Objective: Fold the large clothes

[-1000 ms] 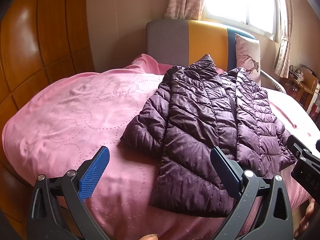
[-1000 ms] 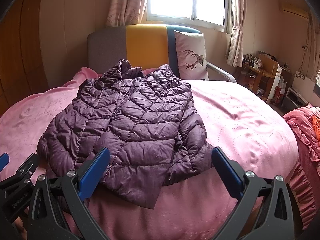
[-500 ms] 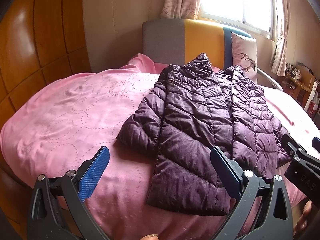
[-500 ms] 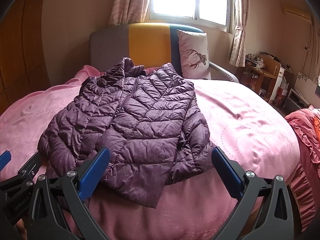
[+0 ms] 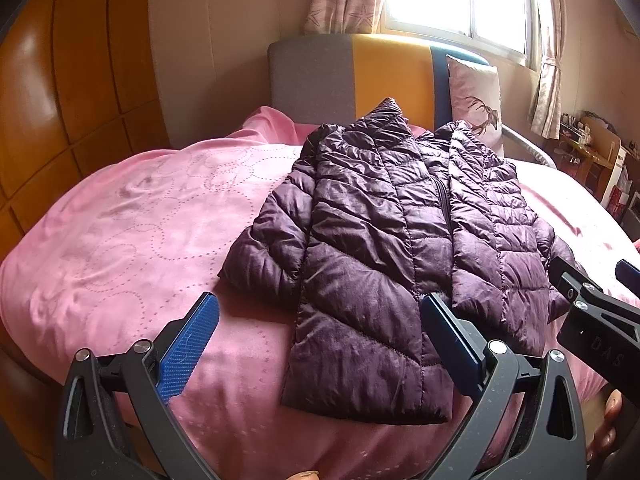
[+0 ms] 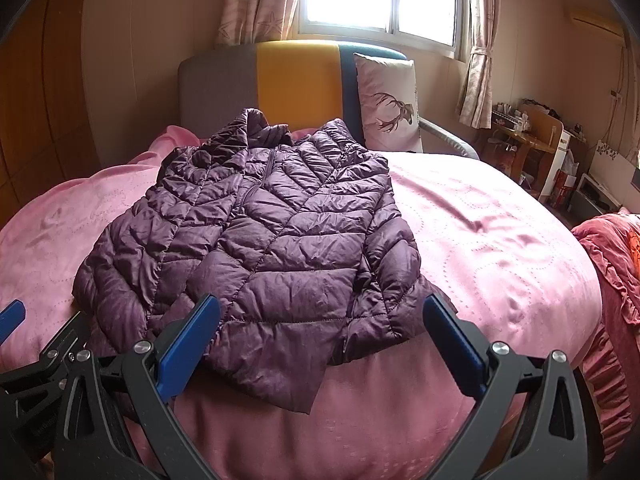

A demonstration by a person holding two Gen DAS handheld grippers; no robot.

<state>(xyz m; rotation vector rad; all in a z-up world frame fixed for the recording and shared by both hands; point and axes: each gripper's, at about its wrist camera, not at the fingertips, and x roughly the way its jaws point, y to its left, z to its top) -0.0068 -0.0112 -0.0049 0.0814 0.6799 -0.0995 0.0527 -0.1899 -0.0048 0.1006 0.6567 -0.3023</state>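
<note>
A dark purple quilted puffer jacket (image 5: 400, 240) lies flat, front up and zipped, on a pink bedspread (image 5: 132, 240), collar toward the headboard and hem at the near edge. It also shows in the right wrist view (image 6: 264, 248). My left gripper (image 5: 320, 344) is open and empty, hovering over the hem's left part. My right gripper (image 6: 320, 340) is open and empty, above the hem's right part and the right sleeve cuff. Each gripper shows at the edge of the other's view.
A grey, yellow and blue headboard (image 6: 296, 80) and a deer-print pillow (image 6: 388, 104) stand at the bed's far end. A wooden wardrobe (image 5: 60, 100) is on the left. A desk with clutter (image 6: 524, 136) and a red quilt (image 6: 616, 264) are on the right.
Both grippers have drifted slightly forward and left toward the jacket, which now looks a little nearer. Both stay open. The jacket has not moved.
</note>
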